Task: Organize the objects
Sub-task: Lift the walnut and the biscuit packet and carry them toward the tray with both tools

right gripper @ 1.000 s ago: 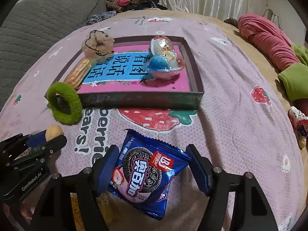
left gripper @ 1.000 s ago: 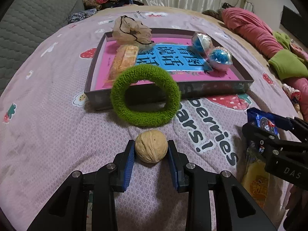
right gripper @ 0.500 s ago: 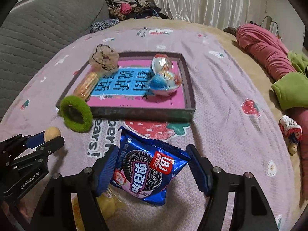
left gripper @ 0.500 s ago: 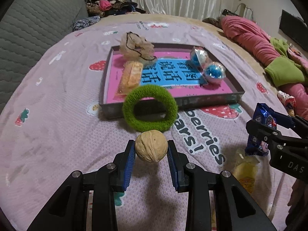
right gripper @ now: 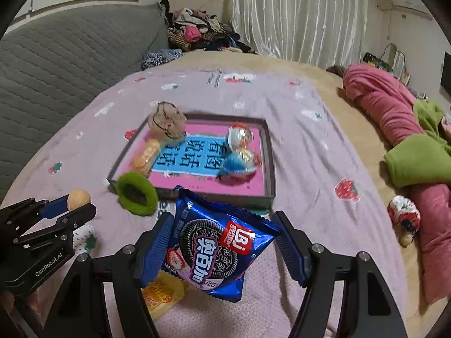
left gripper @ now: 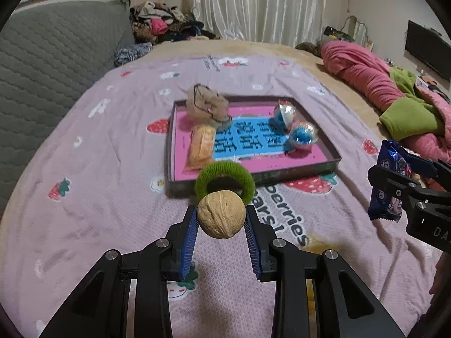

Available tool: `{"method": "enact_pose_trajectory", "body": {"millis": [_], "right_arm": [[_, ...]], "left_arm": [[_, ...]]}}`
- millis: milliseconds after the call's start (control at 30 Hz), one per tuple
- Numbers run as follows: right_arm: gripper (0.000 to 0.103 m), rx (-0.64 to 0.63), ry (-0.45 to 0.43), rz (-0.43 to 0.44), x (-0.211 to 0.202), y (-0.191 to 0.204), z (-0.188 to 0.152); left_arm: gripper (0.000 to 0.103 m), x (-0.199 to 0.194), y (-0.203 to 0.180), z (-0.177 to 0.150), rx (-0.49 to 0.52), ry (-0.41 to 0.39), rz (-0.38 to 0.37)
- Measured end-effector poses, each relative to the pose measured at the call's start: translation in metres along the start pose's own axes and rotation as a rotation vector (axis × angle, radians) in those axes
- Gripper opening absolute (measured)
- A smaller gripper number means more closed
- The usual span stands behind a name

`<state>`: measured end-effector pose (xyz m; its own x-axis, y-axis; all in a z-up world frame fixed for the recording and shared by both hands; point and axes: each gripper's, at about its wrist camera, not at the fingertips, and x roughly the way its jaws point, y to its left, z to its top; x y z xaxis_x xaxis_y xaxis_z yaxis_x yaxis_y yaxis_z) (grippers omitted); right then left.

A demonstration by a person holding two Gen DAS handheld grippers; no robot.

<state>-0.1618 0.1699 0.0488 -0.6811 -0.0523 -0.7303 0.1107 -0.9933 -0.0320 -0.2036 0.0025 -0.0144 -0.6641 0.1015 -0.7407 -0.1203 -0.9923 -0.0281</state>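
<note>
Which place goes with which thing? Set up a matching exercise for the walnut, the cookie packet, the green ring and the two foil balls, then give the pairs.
Things:
1. walnut
2. cookie packet
3. green ring
4. foil balls

Places:
A. inside the tray
B. on the bedspread, against the tray's near wall
C. clamped in the right gripper
D. clamped in the left gripper

Pairs: 1-D, 2-C, 3-B, 4-A
</note>
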Motion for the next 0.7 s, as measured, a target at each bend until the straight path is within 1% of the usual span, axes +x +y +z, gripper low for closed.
{"method": "enact_pose_trajectory", "body": {"millis": [433, 700], "right_arm": [[0.071, -0.026, -0.092, 0.002, -0.061, 0.003, 0.033], [0.071, -0.051, -0.125, -0.001, -0.082, 0.005, 0.049]], "left_arm": [[0.034, -0.066, 0.000, 0.033, 0.018, -0.089, 0.022], [0.034, -0.082, -0.002, 0.047, 0.012, -0.114, 0.024]]}}
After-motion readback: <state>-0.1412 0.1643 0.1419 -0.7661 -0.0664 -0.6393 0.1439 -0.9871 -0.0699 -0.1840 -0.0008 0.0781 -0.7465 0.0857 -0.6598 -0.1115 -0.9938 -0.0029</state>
